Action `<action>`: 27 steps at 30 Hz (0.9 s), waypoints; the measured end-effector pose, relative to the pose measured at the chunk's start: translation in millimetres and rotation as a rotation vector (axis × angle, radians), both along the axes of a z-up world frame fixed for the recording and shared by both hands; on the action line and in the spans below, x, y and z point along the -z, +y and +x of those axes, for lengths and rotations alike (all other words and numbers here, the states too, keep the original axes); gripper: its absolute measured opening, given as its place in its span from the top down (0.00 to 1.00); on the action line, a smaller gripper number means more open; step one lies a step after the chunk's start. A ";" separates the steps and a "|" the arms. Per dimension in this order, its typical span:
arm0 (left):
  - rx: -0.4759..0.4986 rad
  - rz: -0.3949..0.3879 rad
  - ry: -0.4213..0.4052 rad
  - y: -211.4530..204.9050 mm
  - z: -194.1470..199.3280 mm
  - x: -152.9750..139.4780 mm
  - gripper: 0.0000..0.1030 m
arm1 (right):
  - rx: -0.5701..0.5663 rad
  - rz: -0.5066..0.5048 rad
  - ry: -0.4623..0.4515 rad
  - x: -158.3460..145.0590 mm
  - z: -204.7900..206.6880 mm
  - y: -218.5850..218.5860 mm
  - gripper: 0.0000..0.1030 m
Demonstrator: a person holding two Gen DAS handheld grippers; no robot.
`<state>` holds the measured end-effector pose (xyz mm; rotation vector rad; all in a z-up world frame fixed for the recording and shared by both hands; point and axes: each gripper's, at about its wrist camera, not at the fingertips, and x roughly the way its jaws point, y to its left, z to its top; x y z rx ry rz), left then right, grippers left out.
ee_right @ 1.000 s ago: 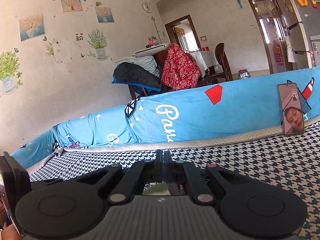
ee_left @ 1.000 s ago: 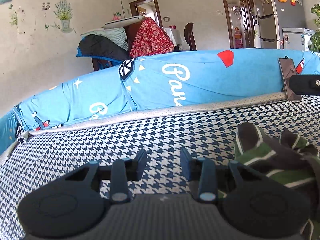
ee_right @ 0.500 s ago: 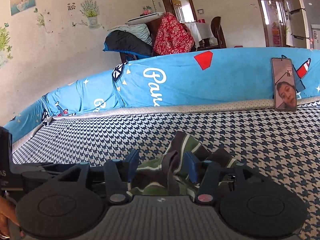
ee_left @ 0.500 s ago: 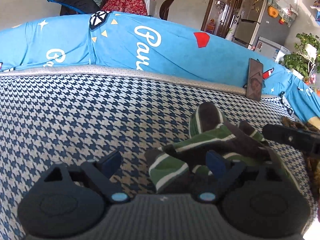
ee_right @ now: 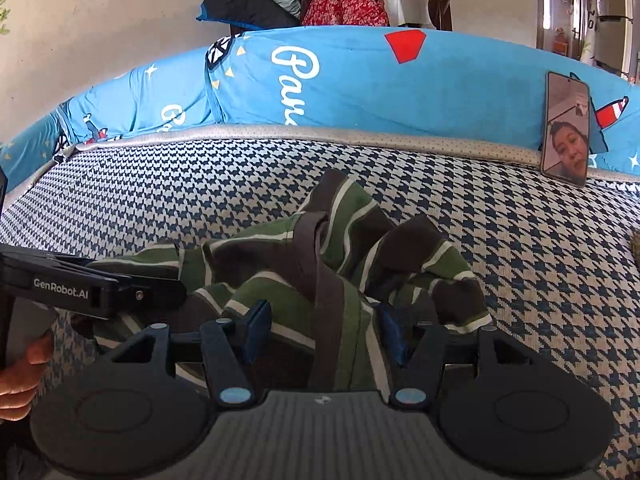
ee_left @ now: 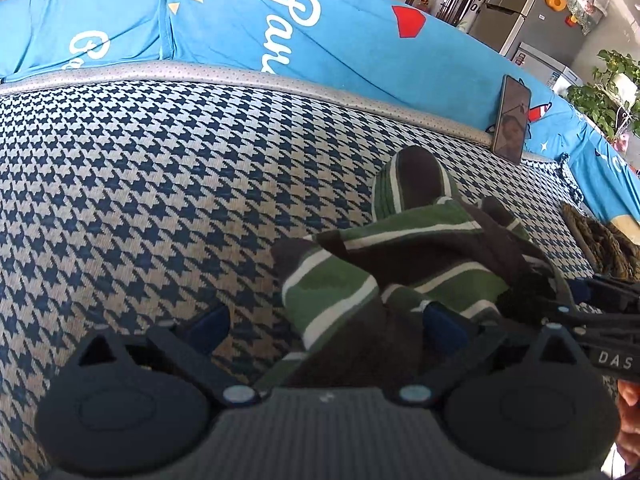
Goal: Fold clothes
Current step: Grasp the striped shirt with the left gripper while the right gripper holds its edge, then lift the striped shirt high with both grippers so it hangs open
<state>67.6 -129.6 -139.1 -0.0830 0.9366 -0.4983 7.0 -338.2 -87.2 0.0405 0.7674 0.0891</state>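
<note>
Tilted down over the crumpled striped garment (ee_right: 320,264), left gripper (ee_left: 324,324) opening wide, right gripper (ee_right: 324,330) narrowing around a fold.

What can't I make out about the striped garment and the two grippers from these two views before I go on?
- Striped garment: crumpled, so its type, collar and sleeves can't be told; its near edge is hidden behind each gripper's body.
- Right gripper: closing with cloth between its fingers; whether the pads press yet is unclear.
- Left gripper: opening wide; the garment hides its right finger tip.
- Brown item, left wrist view: cut off by the edge.
</note>
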 end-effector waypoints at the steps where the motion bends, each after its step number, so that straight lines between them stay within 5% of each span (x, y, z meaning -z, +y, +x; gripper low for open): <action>1: 0.004 0.007 -0.002 -2.1 -0.3 1.5 0.01 | 0.007 -0.009 0.010 1.5 1.5 0.7 0.69; 2: 0.013 0.010 -0.002 -4.3 -0.5 2.7 0.06 | 0.012 -0.018 0.019 2.9 2.6 1.2 0.86; 3: 0.024 0.011 0.000 -6.4 -0.5 3.7 0.11 | 0.022 -0.030 0.027 4.2 3.4 0.9 0.88; 8: 0.069 0.013 -0.026 -14.9 -6.4 2.1 0.51 | 0.047 -0.043 -0.025 -2.6 -0.6 -1.0 0.89; 14: 0.077 0.119 -0.192 -22.9 -24.5 -10.1 0.78 | 0.088 -0.058 -0.145 -17.1 -6.6 -1.3 0.90; 27: -0.050 0.314 -0.521 -24.6 -35.9 -36.1 0.82 | 0.153 -0.023 -0.367 -48.3 5.3 9.8 0.90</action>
